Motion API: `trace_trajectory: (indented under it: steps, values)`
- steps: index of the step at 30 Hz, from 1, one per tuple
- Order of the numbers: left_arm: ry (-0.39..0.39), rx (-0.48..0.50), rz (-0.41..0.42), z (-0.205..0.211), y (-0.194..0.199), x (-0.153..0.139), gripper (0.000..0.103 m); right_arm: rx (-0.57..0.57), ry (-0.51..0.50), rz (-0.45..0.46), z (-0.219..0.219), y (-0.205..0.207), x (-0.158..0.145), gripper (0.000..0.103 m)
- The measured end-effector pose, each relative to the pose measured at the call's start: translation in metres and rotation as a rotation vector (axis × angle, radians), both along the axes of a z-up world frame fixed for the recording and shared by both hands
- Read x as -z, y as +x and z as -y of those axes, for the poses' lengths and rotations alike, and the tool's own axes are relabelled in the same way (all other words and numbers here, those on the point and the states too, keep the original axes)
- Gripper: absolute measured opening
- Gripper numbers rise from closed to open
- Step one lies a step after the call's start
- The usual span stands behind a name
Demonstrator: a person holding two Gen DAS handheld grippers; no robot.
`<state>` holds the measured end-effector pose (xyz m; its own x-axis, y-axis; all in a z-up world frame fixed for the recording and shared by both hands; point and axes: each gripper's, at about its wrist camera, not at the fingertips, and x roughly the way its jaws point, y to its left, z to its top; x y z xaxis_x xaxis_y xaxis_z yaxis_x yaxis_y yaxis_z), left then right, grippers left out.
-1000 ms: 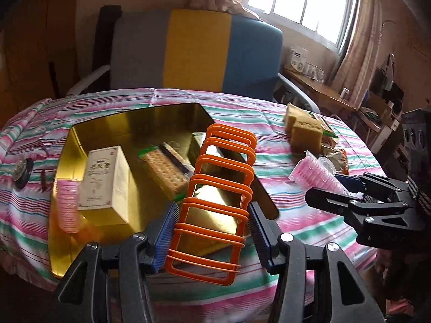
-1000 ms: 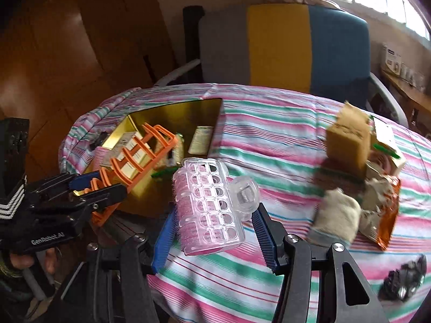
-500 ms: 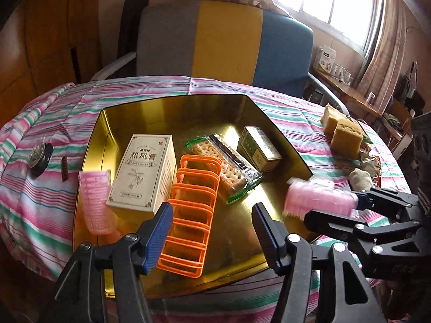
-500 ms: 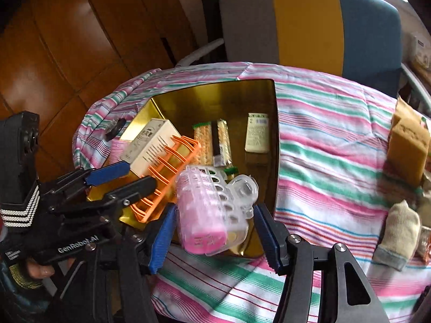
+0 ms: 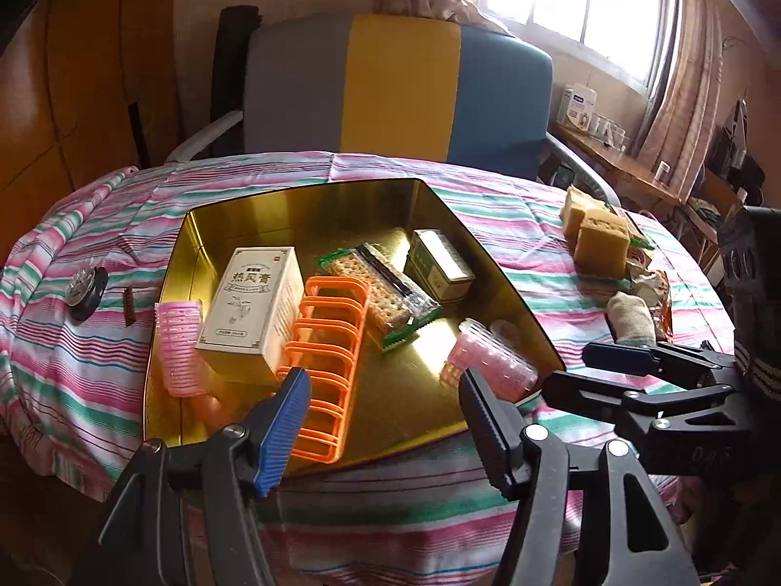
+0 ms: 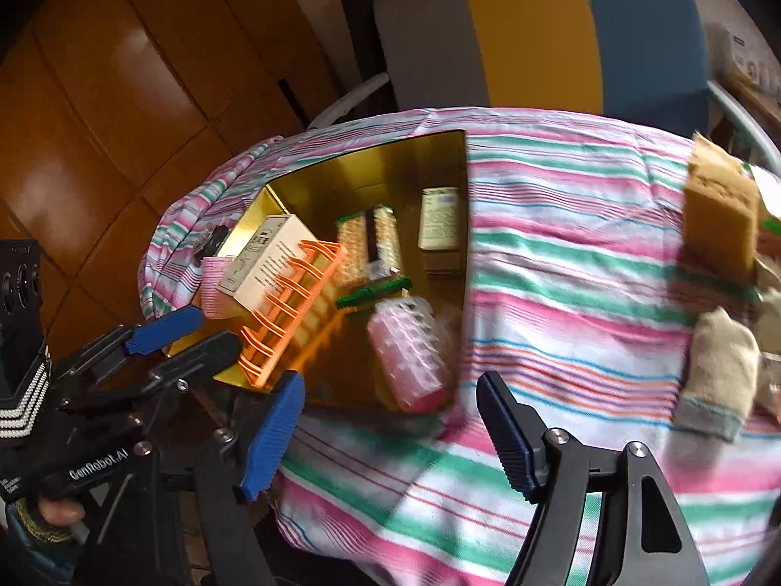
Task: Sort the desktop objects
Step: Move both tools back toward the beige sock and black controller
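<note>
Both of my grippers hold nothing. My left gripper [image 5: 383, 410] has its jaws opening, with the near end of the orange rack [image 5: 324, 366] just ahead of them and untouched. My right gripper [image 6: 390, 420] also has its jaws opening, and the pink hair roller [image 6: 407, 354] lies free beyond them at the near corner of the gold tray [image 5: 302, 215]. Inside that tray the rack leans against a white box [image 5: 254, 307], with a cracker packet [image 5: 385, 293] and a small tin [image 5: 439, 266] farther back. Another pink roller [image 5: 178, 346] rests on the tray's left rim. Across the striped tabletop [image 6: 561, 254], well apart, sit a yellow sponge [image 6: 722, 205] and a rolled sock [image 6: 717, 376].
</note>
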<state>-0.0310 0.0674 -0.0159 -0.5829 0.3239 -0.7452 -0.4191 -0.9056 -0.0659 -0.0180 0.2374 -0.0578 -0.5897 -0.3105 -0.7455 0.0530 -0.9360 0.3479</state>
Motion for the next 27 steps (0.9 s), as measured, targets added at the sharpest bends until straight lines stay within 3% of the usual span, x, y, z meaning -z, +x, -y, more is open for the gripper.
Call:
trace_trajectory:
  steps: [7, 16, 23, 25, 27]
  values:
    - [-0.032, 0.121, 0.012, -0.042, 0.028, 0.003, 0.064, 0.196, -0.026, 0.037, -0.074, 0.052, 0.015, 0.079]
    - [-0.07, 0.357, 0.079, -0.117, 0.058, 0.022, 0.064, 0.57, -0.055, 0.047, -0.193, 0.137, 0.022, 0.079]
    - [-0.102, 0.446, 0.114, -0.169, 0.053, 0.03, 0.064, 0.63, -0.046, 0.021, -0.223, 0.148, 0.02, 0.079]
    - [-0.069, 0.466, 0.13, -0.186, 0.046, 0.028, 0.065, 0.649, -0.041, 0.006, -0.231, 0.151, 0.018, 0.079]
    - [-0.041, 0.493, 0.162, -0.203, 0.037, 0.029, 0.072, 0.667, -0.043, -0.003, -0.239, 0.154, 0.016, 0.081]
